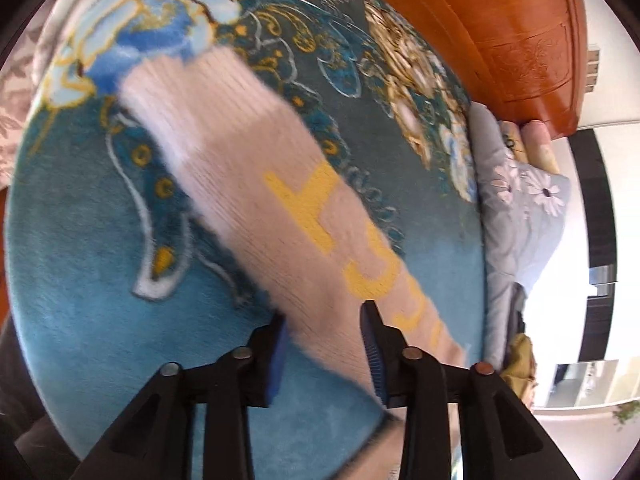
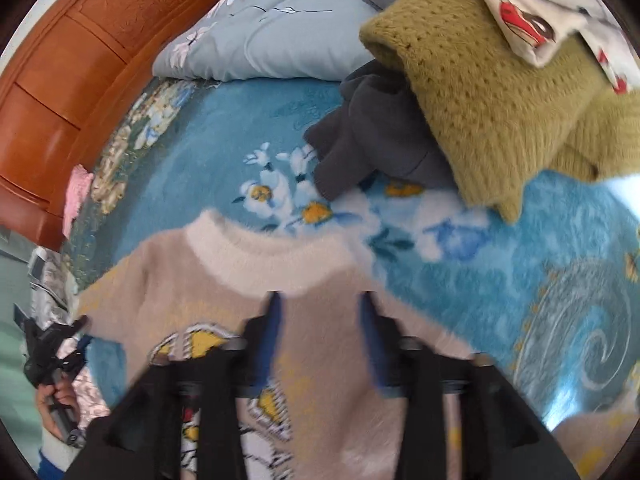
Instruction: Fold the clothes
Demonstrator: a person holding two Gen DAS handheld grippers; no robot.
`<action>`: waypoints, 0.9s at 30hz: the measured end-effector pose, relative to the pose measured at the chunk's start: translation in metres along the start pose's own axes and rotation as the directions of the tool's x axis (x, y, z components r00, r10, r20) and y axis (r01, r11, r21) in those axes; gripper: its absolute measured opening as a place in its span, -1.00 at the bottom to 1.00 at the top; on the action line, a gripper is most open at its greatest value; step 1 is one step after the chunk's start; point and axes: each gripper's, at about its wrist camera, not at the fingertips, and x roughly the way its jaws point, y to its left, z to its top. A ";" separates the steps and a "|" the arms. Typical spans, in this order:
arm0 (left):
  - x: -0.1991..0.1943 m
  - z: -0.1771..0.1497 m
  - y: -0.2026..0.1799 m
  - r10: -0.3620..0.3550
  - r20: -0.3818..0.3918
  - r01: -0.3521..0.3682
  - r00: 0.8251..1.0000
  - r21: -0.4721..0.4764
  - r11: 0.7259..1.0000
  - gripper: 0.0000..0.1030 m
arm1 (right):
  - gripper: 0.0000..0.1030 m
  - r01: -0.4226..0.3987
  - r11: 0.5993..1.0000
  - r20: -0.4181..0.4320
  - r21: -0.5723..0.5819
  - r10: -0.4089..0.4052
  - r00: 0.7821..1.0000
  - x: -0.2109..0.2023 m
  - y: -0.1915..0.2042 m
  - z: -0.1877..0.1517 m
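Item: my left gripper [image 1: 324, 316], jaws spread, straddling the sleeve [image 1: 256, 184] of the beige sweater [image 2: 320, 360] without pinching it. Item: my right gripper [image 2: 320, 300], jaws likewise parted, poised above the chest just below the white collar [image 2: 256, 256]. The sweater lies on the blue floral blanket [image 2: 500, 280]. Judged soft, fluffy, light and limp; it should sag and stretch, so best taken at ribbed cuff or shoulder seam. Beyond: grey garment [image 2: 368, 140], olive knit [image 2: 500, 92], pillow [image 2: 272, 28], wooden headboard [image 2: 80, 60].
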 end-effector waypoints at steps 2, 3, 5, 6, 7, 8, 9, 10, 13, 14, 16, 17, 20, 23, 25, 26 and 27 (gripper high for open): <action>0.005 -0.004 -0.002 -0.026 -0.036 0.025 0.999 -0.007 1.000 -0.06 | 0.03 0.035 0.999 -0.015 -0.035 -0.036 0.999 0.009 -0.003 0.009; 0.010 -0.006 -0.005 -0.038 -0.058 0.038 0.998 -0.008 0.999 -0.01 | 0.03 0.039 0.999 -0.032 -0.037 -0.040 0.999 0.015 -0.006 0.013; 0.019 -0.010 -0.012 -0.051 -0.092 0.051 0.994 -0.001 0.999 0.04 | 0.04 0.048 0.998 -0.072 -0.033 -0.050 0.996 0.027 -0.014 0.018; 0.022 -0.012 -0.015 -0.054 -0.106 0.054 0.993 0.005 0.999 0.06 | 0.04 0.046 0.999 -0.089 -0.027 -0.048 0.995 0.032 -0.017 0.019; 0.026 -0.014 -0.019 -0.056 -0.120 0.058 0.991 0.011 0.998 0.06 | 0.04 0.033 0.999 -0.103 -0.020 -0.034 0.994 0.037 -0.020 0.019; 0.030 -0.016 -0.022 -0.060 -0.132 0.063 0.989 0.014 0.998 0.06 | 0.04 0.018 1.000 -0.112 -0.010 -0.019 0.993 0.041 -0.021 0.019; 0.034 -0.017 -0.024 -0.072 -0.141 0.074 0.987 0.008 0.997 0.06 | 0.07 0.009 1.000 -0.107 -0.003 -0.009 0.994 0.041 -0.022 0.018; 0.037 -0.018 -0.027 -0.081 -0.148 0.082 0.986 0.003 0.997 0.05 | 0.08 -0.001 1.000 -0.102 0.004 0.002 0.995 0.042 -0.022 0.016; 0.040 -0.021 -0.038 -0.088 -0.137 0.093 0.987 0.027 0.995 0.02 | 0.08 -0.030 1.000 -0.104 0.002 0.031 0.994 0.043 -0.018 0.010; 0.040 -0.022 -0.040 -0.076 -0.131 0.082 0.989 0.042 0.996 -0.01 | 0.08 -0.024 1.000 -0.101 -0.016 0.022 0.995 0.042 -0.015 0.008; 0.041 -0.023 -0.045 -0.046 -0.116 0.054 0.992 0.068 0.996 -0.39 | 0.08 -0.009 0.999 -0.107 -0.048 0.004 0.994 0.042 -0.008 0.003; 0.042 -0.023 -0.047 -0.024 -0.108 0.032 0.994 0.080 0.996 -0.51 | 0.04 0.010 0.998 -0.107 -0.066 -0.017 0.994 0.042 -0.004 0.001; 0.040 -0.023 -0.052 0.019 -0.082 -0.009 0.996 0.115 0.993 -0.73 | -0.41 0.071 0.992 -0.103 -0.103 -0.082 0.991 0.039 0.006 -0.005; 0.036 -0.020 -0.067 0.026 -0.060 -0.015 0.998 0.185 0.983 -0.78 | -0.74 0.086 0.995 -0.082 -0.043 -0.089 0.993 0.030 0.004 -0.004; 0.029 -0.012 -0.086 -0.017 -0.044 0.027 0.999 0.233 0.972 -0.78 | -0.76 0.061 0.998 -0.052 -0.014 -0.062 0.997 0.018 0.004 0.004; 0.025 -0.007 -0.098 -0.050 -0.035 0.057 0.998 0.254 0.966 -0.78 | -0.78 0.048 0.999 -0.033 -0.011 -0.048 0.998 0.011 0.006 0.009; 0.020 -0.003 -0.110 -0.081 -0.023 0.084 0.996 0.277 0.957 -0.78 | -0.78 0.035 0.999 -0.014 -0.008 -0.035 0.999 0.004 0.008 0.014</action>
